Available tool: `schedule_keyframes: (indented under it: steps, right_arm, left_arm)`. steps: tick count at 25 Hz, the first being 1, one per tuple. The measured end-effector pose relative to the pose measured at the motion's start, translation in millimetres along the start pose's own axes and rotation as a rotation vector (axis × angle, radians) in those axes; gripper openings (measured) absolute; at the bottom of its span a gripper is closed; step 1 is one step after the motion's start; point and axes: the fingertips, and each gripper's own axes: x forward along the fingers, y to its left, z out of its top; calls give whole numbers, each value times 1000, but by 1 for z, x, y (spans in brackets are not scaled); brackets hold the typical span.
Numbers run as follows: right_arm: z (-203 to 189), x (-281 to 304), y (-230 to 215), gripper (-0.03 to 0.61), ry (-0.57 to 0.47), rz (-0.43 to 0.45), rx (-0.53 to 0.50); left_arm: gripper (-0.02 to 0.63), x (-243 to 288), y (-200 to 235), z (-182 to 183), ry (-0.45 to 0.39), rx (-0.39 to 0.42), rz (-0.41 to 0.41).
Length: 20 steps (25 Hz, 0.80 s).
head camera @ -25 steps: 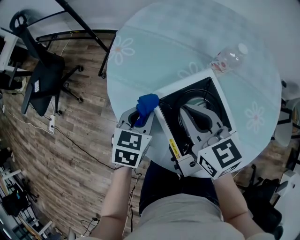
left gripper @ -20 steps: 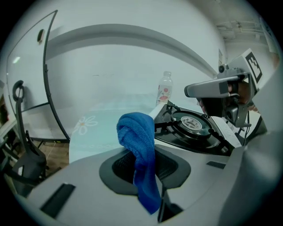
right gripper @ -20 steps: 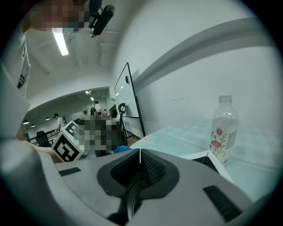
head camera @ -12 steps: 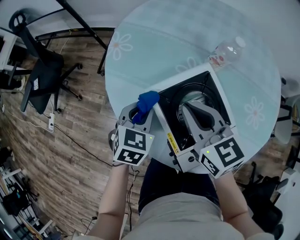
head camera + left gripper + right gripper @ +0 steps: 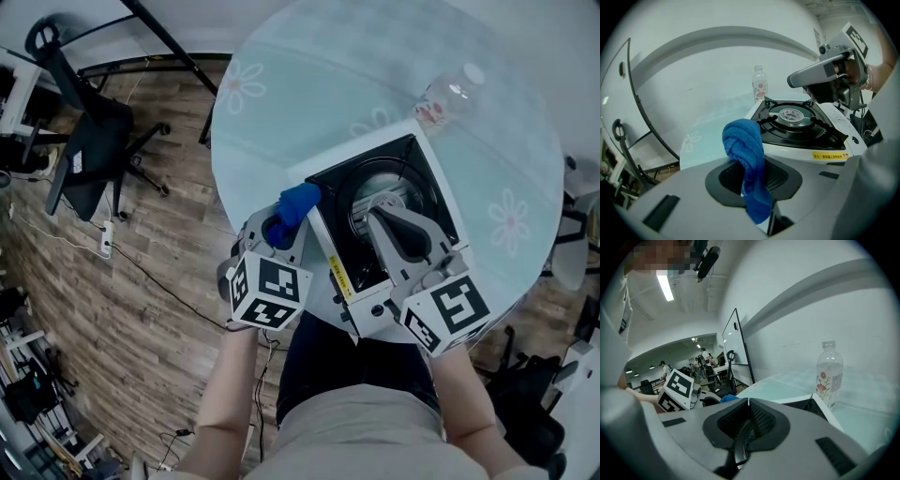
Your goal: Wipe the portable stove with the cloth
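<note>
The portable stove (image 5: 433,187) is white with a black top and a round burner (image 5: 371,193), and it stands at the near edge of the round table. My left gripper (image 5: 281,223) is shut on a blue cloth (image 5: 297,204), held just off the stove's left side. In the left gripper view the cloth (image 5: 746,149) bunches up out of the jaws, with the stove (image 5: 799,125) beyond it. My right gripper (image 5: 382,217) hovers over the stove's black top, shut and holding nothing. The right gripper view shows its jaws (image 5: 748,402) pressed together.
A clear plastic bottle (image 5: 444,99) lies on the pale table (image 5: 309,84) beyond the stove's far corner; it also shows in the gripper views (image 5: 760,85) (image 5: 829,374). An office chair (image 5: 86,141) and a black stand (image 5: 169,47) are on the wooden floor at left.
The right gripper has drawn back a little toward me, uncovering more of the burner. The left gripper still holds the cloth beside the stove, barely shifted.
</note>
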Motion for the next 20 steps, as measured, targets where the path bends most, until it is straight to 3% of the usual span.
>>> schedule_keyframes:
  steps: [20]
  right_arm:
    - [-9,-27,5,23,10,67,-15]
  left_arm:
    - [95,-14,-41,-9,57,36,20]
